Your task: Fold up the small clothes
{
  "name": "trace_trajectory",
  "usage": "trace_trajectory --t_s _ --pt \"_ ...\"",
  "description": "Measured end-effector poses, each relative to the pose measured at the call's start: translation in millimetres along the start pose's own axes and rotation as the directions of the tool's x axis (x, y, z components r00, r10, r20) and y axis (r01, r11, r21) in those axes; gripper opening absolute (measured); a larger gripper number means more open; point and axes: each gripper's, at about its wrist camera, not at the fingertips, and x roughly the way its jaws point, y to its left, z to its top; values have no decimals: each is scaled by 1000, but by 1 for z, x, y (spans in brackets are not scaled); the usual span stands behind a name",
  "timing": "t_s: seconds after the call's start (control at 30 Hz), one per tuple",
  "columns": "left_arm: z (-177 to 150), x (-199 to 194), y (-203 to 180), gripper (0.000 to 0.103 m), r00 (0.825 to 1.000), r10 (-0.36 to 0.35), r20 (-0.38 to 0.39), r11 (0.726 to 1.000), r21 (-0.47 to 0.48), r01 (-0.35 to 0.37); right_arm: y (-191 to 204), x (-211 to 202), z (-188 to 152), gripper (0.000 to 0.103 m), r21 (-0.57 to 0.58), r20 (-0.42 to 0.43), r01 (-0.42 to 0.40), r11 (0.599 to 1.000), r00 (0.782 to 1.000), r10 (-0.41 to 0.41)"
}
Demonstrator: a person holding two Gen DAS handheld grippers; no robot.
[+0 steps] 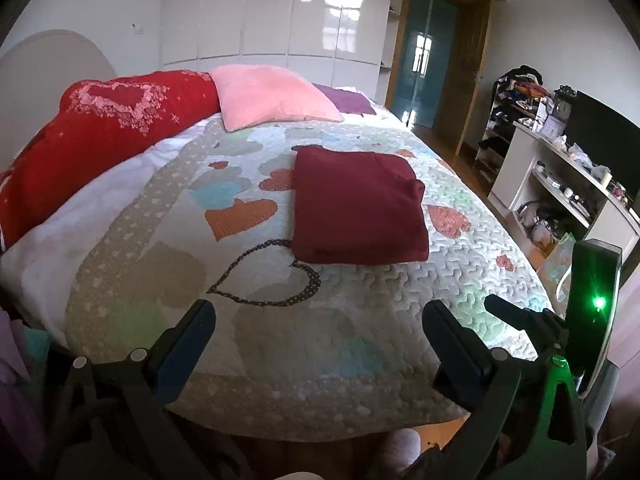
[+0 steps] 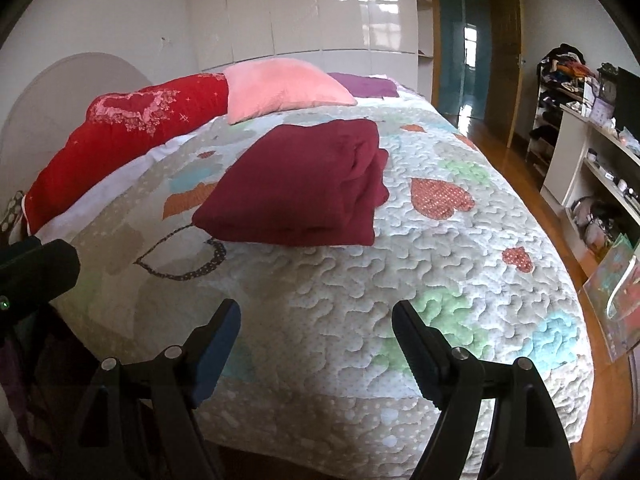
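Observation:
A dark red garment lies folded into a neat rectangle on the quilted bedspread with heart patterns; it also shows in the right wrist view, with stacked folds at its right edge. My left gripper is open and empty, held back over the near edge of the bed, well short of the garment. My right gripper is open and empty too, also back from the garment. The right gripper's body with a green light shows at the right of the left wrist view.
A red pillow, a pink pillow and a purple cloth lie at the head of the bed. White shelves with clutter and a dark TV stand at the right. A wooden floor runs beside the bed toward a door.

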Motion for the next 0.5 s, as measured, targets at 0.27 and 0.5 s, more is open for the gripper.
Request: trace_trajectory --t_s 0.27,0.5 --pt "-1 5 2 103 999 -20 -31 1000 -9 20 -17 8 -3 84 93 -48 13 996 999 -9" --pt "-3 11 5 103 997 -32 -64 999 -22 31 -13 12 -5 85 79 -66 14 997 998 -9"
